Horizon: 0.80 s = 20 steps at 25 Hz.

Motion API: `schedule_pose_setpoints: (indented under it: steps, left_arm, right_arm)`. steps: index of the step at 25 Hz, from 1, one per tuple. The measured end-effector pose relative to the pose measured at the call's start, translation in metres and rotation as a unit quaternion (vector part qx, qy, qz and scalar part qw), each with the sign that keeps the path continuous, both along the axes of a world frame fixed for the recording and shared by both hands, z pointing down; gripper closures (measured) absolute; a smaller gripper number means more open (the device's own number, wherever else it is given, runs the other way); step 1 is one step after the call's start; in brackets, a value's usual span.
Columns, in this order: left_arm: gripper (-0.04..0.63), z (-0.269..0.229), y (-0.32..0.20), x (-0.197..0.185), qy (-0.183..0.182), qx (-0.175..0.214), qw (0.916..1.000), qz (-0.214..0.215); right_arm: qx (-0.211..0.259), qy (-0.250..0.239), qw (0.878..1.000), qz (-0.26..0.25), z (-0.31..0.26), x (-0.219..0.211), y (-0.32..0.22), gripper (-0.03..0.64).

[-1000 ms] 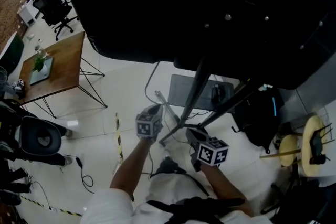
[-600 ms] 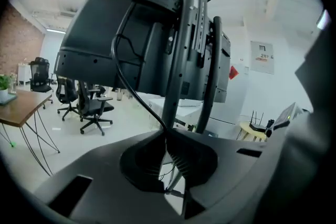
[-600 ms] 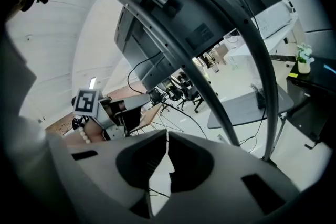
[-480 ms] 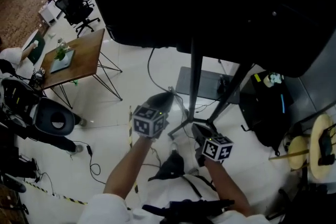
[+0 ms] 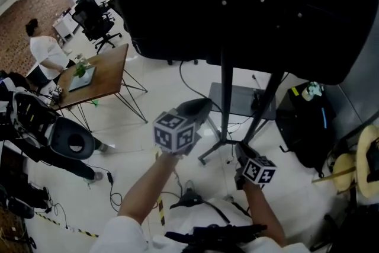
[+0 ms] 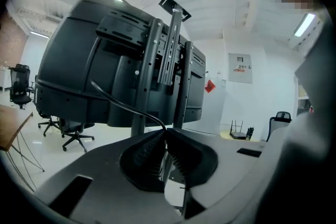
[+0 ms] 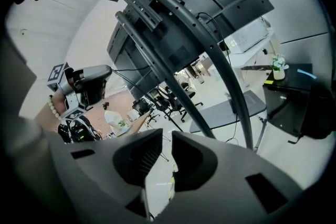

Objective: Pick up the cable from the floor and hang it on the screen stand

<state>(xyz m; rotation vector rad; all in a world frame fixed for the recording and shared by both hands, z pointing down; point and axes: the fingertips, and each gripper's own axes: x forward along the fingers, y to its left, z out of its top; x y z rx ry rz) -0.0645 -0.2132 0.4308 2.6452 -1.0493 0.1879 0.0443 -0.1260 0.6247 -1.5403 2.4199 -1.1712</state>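
While the left gripper [image 6: 166,135] clamps it, the cable [image 6: 127,107] rises leftward from its tips.

the left gripper [image 5: 199,108], clamped on the cable [image 6: 127,107], has risen higher alongside the screen stand [image 5: 227,98]; the right gripper's [image 7: 167,140] empty jaws have just been opening.

Smooth black rubber-like cable [image 6: 127,107], matt dark metal screen stand [image 6: 169,50], glossy pale floor [image 5: 160,98], brown wooden worktop [image 5: 106,68], left tongs [image 6: 165,134] in matt grey plastic, ribbed black pads [image 6: 142,157]
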Motion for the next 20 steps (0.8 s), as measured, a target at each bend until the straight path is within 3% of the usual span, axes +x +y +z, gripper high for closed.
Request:
schedule_pose_setpoints:
  steps: [5, 12, 18, 20]
  left_arm:
    - [0.583, -0.044, -0.008, -0.003, 0.019, 0.029, 0.9986, 0.039]
    - [0.583, -0.090, -0.017, -0.010, 0.026, 0.052, 0.9940, 0.093]
    - [0.583, -0.133, -0.026, -0.027, 0.086, 0.040, 0.9878, 0.124]
    - [0.581, -0.150, -0.026, -0.031, 0.103, 0.042, 0.9844, 0.136]
  right_arm:
    - [-0.005, 0.017, 0.999, 0.034, 0.004, 0.008, -0.018, 0.466]
    - [-0.003, 0.039, 0.999, 0.028, 0.006, -0.027, -0.031, 0.436]
    - [0.005, 0.056, 0.998, 0.013, -0.002, -0.064, -0.047, 0.426]
    - [0.012, 0.069, 0.997, 0.018, -0.008, -0.069, -0.053, 0.396]
